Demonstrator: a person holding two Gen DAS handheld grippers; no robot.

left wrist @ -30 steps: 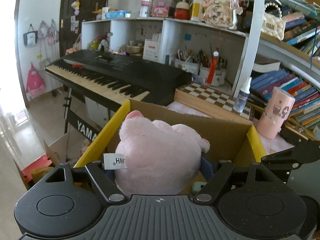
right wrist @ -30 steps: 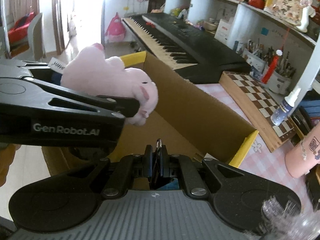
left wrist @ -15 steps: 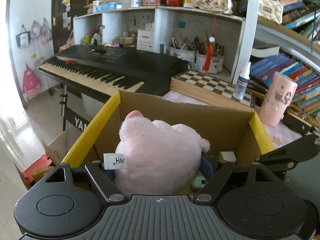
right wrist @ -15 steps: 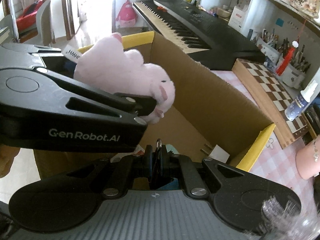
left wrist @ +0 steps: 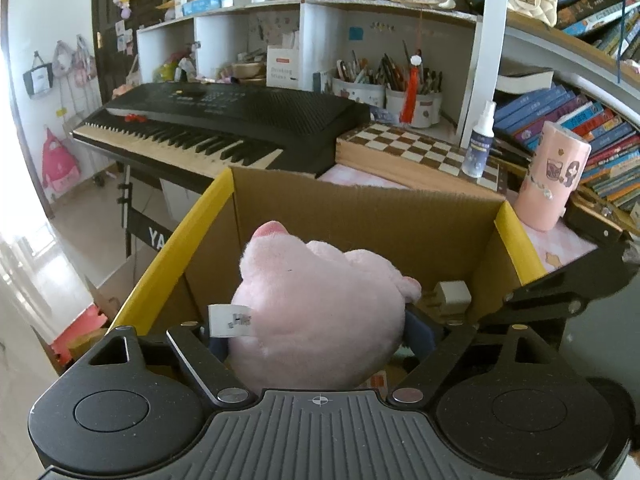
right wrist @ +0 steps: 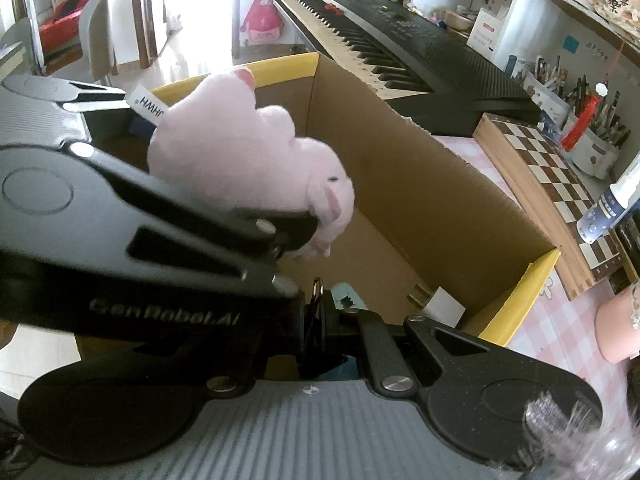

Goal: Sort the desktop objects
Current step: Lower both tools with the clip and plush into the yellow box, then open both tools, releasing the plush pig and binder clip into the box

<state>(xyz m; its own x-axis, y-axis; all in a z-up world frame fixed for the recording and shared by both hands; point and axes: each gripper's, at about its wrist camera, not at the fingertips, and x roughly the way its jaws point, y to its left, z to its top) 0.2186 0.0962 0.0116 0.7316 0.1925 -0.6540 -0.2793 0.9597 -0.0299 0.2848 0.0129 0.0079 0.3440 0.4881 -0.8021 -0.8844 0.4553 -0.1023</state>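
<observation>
Left gripper [left wrist: 318, 330]: fingers closed on the pink plush toy [left wrist: 316, 312], held over the open cardboard box [left wrist: 360, 216]; the pads are mostly buried in the plush, only dark blue edges showing.
Plush toy: white tag [left wrist: 231, 320] on its left side, print too blurred to read; in the right wrist view its face [right wrist: 332, 196] points down into the box, lower body hidden behind the left gripper's arm [right wrist: 152, 248].
Box contents: a small white block [left wrist: 452, 294] by the right wall and a teal scrap [right wrist: 346, 294] on the floor; the rest is covered by the plush and grippers.
Right gripper [right wrist: 316, 308]: fingers pressed together on a thin wire clip [right wrist: 317, 285], only its loop visible, at the box's near edge.
Bench [right wrist: 552, 320]: pink checked cloth, partly cut off; chessboard [left wrist: 420, 148], spray bottle [left wrist: 478, 140] and pink cup [left wrist: 554, 182] behind the box.
</observation>
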